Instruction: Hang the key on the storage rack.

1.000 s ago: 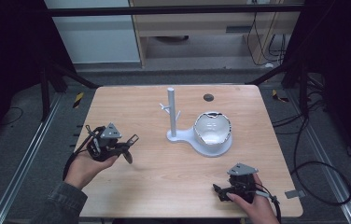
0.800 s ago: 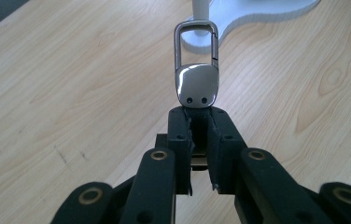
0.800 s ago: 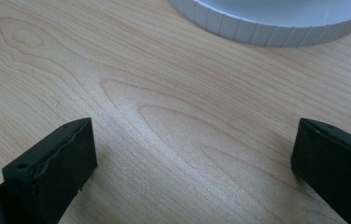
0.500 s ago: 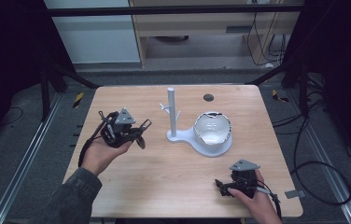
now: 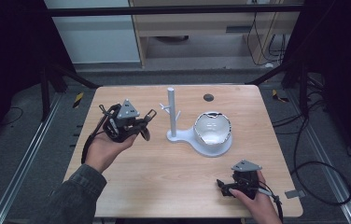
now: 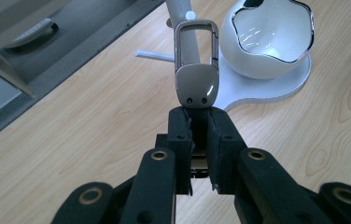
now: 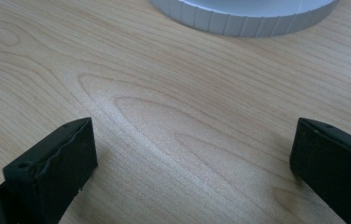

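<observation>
A metal carabiner clip [image 6: 197,65] is clamped by its solid base in the left gripper [image 6: 200,140], held above the table [image 5: 155,186], left of the white stand [image 5: 172,114]. Judged light, stiff, slippery; the flat base is best gripped. The right gripper [image 7: 192,154] rests near-right, jaws apart, empty.
</observation>
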### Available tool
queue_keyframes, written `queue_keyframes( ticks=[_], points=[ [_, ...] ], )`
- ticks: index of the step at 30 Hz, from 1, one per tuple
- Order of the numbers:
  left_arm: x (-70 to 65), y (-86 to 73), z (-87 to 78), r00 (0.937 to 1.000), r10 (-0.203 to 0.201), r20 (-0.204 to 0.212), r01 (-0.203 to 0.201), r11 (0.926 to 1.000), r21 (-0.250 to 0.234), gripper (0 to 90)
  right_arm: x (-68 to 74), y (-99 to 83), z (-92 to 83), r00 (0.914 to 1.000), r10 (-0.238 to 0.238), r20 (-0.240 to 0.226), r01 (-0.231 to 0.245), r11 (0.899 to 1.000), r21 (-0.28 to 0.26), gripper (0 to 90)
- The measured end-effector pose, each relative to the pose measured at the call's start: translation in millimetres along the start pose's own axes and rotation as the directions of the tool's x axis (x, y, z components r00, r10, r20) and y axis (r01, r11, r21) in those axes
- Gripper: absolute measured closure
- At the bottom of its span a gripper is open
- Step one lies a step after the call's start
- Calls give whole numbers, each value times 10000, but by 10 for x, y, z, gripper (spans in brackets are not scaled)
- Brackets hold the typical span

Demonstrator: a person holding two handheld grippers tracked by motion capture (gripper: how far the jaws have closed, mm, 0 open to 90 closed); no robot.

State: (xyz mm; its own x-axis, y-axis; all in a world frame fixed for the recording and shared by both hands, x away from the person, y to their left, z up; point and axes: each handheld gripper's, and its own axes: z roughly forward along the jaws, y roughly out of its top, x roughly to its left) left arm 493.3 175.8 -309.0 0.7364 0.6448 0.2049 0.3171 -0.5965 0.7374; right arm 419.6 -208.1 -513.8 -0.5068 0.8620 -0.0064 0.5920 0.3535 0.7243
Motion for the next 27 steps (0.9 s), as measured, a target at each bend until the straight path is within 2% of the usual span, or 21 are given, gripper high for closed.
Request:
queue_keyframes(
  ticks=[8,13,21,27],
  points=[
    [-22,94,15,9999,-107,-87,106,9998,-137,804,21,-62,-63,10000,-65,-53,65,10000,-2,9],
    [-17,128,103,9996,-247,-136,247,9997,-1,804,29,-68,-71,10000,11,3,-11,10000,2,9],
    [-28,160,230,9993,-338,-158,337,9994,-86,804,29,-68,-71,10000,-5,3,5,10000,-1,8],
    [-26,176,267,9977,-600,-306,592,9979,-254,803,35,-71,-72,10000,14,27,-14,10000,-8,9]
  ],
)
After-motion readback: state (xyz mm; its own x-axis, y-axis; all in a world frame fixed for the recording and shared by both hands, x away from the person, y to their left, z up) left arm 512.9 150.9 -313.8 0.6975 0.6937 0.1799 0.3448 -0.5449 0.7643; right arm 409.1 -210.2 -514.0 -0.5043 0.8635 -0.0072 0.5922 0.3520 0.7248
